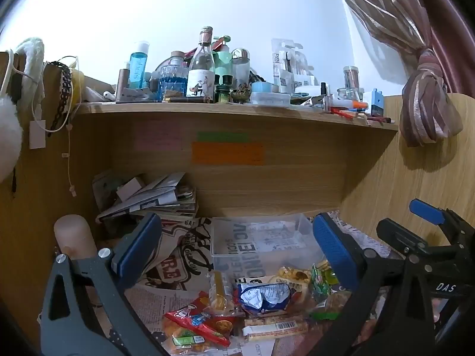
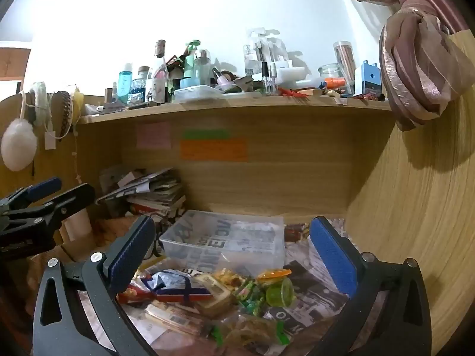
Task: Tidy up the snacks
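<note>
A pile of wrapped snacks [image 1: 255,305] lies on newspaper on the desk, with a blue and white packet [image 1: 264,295], a red packet [image 1: 197,323] and a barcoded bar [image 1: 276,327]. Behind it stands an empty clear plastic box [image 1: 261,237]. My left gripper [image 1: 237,249] is open and empty above the pile. In the right wrist view the pile [image 2: 219,293], a green jelly cup [image 2: 280,292] and the box [image 2: 225,240] show. My right gripper [image 2: 234,249] is open and empty above them. The right gripper shows at the right of the left wrist view [image 1: 415,237], the left gripper at the left of the right wrist view [image 2: 38,207].
A wooden shelf [image 1: 237,112] crowded with bottles and jars hangs above the desk. A stack of papers and books [image 1: 154,198] sits at the back left. A wooden side panel [image 2: 415,207] closes the right. A curtain [image 1: 427,106] hangs at upper right. A beige roll [image 1: 74,234] stands left.
</note>
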`<action>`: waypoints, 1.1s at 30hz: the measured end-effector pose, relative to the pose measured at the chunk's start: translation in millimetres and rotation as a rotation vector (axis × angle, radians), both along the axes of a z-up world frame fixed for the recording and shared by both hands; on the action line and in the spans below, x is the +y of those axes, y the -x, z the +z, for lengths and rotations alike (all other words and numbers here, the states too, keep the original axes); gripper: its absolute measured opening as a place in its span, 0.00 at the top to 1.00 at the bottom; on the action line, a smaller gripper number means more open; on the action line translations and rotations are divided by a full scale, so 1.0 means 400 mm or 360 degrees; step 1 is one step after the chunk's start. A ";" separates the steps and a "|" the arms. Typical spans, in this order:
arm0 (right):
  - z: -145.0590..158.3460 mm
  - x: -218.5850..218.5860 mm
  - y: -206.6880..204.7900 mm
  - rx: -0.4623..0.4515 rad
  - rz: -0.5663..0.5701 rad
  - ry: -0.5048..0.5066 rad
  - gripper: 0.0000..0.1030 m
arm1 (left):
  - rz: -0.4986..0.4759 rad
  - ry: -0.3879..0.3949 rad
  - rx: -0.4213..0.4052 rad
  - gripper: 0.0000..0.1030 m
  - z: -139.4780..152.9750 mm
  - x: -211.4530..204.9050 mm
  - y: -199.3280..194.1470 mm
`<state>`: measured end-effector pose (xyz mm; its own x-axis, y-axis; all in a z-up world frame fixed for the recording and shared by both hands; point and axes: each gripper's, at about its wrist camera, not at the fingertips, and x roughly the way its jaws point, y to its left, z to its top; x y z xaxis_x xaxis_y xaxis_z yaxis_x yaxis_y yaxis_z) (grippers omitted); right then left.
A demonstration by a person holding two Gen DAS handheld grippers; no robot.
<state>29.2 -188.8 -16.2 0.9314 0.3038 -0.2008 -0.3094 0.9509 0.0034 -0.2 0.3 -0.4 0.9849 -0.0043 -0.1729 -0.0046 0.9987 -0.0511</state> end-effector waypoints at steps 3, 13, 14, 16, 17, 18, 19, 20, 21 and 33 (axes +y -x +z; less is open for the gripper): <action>-0.005 0.000 -0.001 -0.0010 0.0001 -0.0006 0.00 | 0.0000 0.0002 0.0004 0.00 -0.001 0.000 0.000; 0.006 0.006 0.004 0.0010 -0.0005 -0.0028 0.00 | -0.0027 -0.0026 0.0035 0.00 -0.013 0.001 -0.006; 0.006 0.006 0.003 0.0010 -0.0002 -0.0028 0.00 | -0.0030 -0.0028 0.0034 0.00 -0.013 0.001 -0.006; 0.003 0.004 0.005 0.0009 -0.0002 -0.0033 0.00 | -0.0031 -0.0036 0.0030 0.00 -0.014 -0.003 -0.005; 0.003 0.004 0.006 0.0009 -0.0002 -0.0033 0.00 | -0.0033 -0.0039 0.0028 0.00 -0.015 -0.004 -0.005; 0.003 0.005 0.006 0.0008 -0.0005 -0.0034 0.00 | -0.0035 -0.0039 0.0028 0.00 -0.015 -0.005 -0.004; 0.003 0.004 0.006 0.0008 -0.0004 -0.0035 0.00 | -0.0038 -0.0041 0.0027 0.00 -0.016 -0.007 -0.004; 0.004 0.004 0.006 0.0010 -0.0003 -0.0037 0.00 | -0.0041 -0.0042 0.0028 0.00 -0.016 -0.007 -0.004; 0.002 0.004 0.008 0.0008 -0.0002 -0.0039 0.00 | -0.0042 -0.0043 0.0029 0.00 -0.016 -0.008 -0.005; 0.004 0.001 0.007 0.0012 -0.0001 -0.0053 0.00 | -0.0040 -0.0045 0.0030 0.00 -0.015 -0.013 -0.005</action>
